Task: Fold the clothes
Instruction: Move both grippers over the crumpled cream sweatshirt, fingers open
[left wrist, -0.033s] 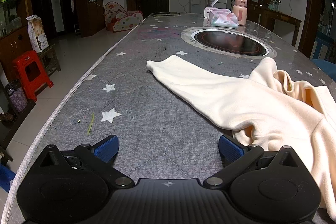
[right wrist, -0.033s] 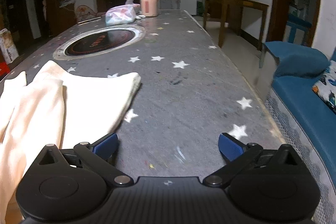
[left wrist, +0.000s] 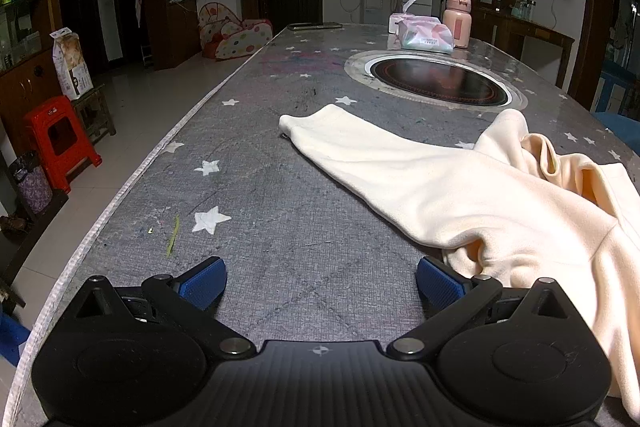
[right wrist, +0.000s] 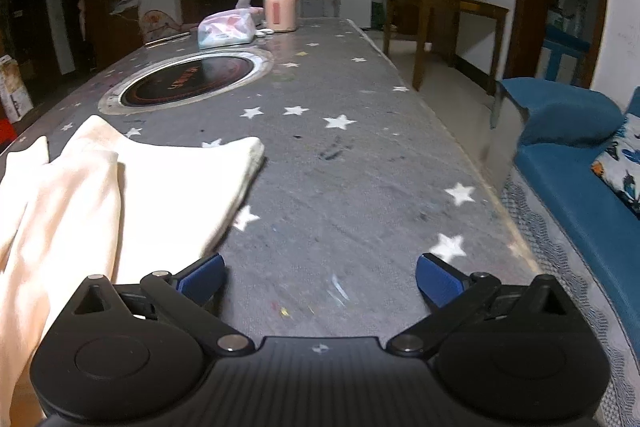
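I have both claws spread wide and empty, my left claw [left wrist: 320, 283] and right claw [right wrist: 320, 279] hovering low over the grey star-printed bench [left wrist: 280, 227]. The cream long-sleeved fleece top [left wrist: 480, 203] lies rumpled between them, one sleeve stretched toward the round black inset hob [left wrist: 438, 83] (body bunched, nothing folded yet). I judge this the opening step: next I must pinch a sleeve or hem edge and flatten it.

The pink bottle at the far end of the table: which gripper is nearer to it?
Cannot tell. Pink bottle stands far beyond both the left gripper and right gripper.
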